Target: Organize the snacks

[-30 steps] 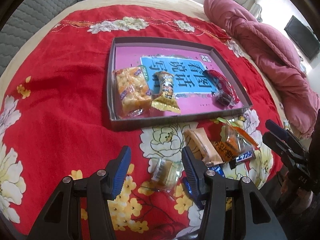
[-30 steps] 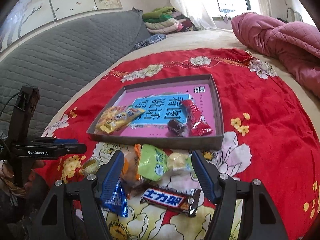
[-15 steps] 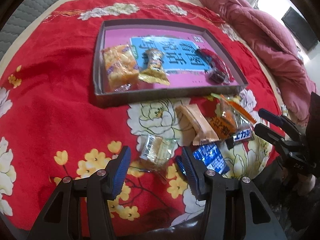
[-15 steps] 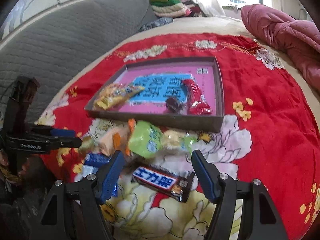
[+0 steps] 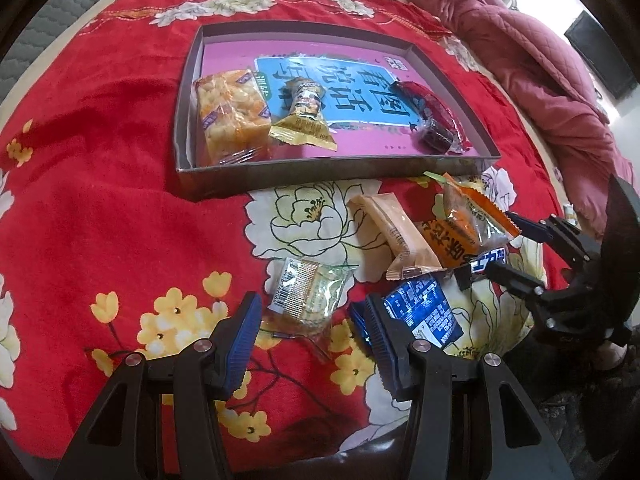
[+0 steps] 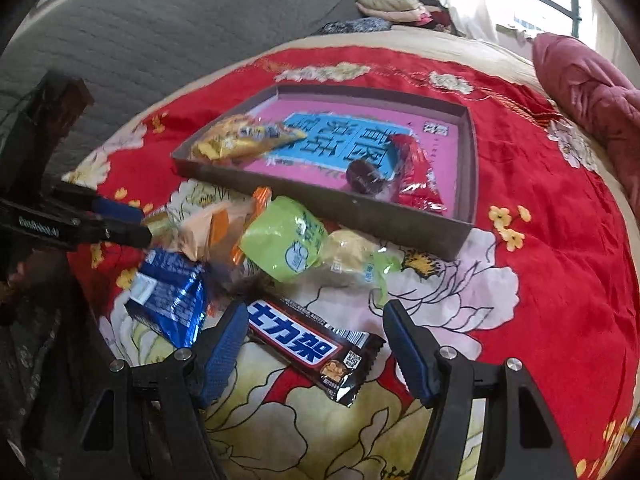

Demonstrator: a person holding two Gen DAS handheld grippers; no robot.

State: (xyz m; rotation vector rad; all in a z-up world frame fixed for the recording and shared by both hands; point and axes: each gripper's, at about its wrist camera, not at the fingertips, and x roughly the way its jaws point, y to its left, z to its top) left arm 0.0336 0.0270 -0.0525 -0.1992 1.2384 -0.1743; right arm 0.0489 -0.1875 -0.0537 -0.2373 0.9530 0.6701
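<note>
A shallow grey box [image 5: 320,168] with a pink and blue floor holds an orange cracker pack [image 5: 230,114], a yellow packet [image 5: 304,116] and a red wrapper [image 5: 436,116]. Loose snacks lie in front of the box. My left gripper [image 5: 308,332] is open, just short of a clear-wrapped biscuit [image 5: 306,296], with a blue pack [image 5: 424,312] by its right finger. My right gripper [image 6: 316,344] is open around a dark chocolate bar [image 6: 316,348]. A green packet [image 6: 284,240] and the blue pack [image 6: 168,300] lie near it.
The box [image 6: 328,204] sits on a red flowered cloth [image 5: 100,200] over a bed. A pink quilt [image 5: 532,68] lies at the right. A grey padded headboard [image 6: 160,32] stands behind. A tan packet [image 5: 396,236] and orange packets [image 5: 464,224] lie between the grippers.
Both grippers have dropped closer to the loose snacks. The right gripper now straddles the chocolate bar. The left gripper has closed in on the clear-wrapped biscuit.
</note>
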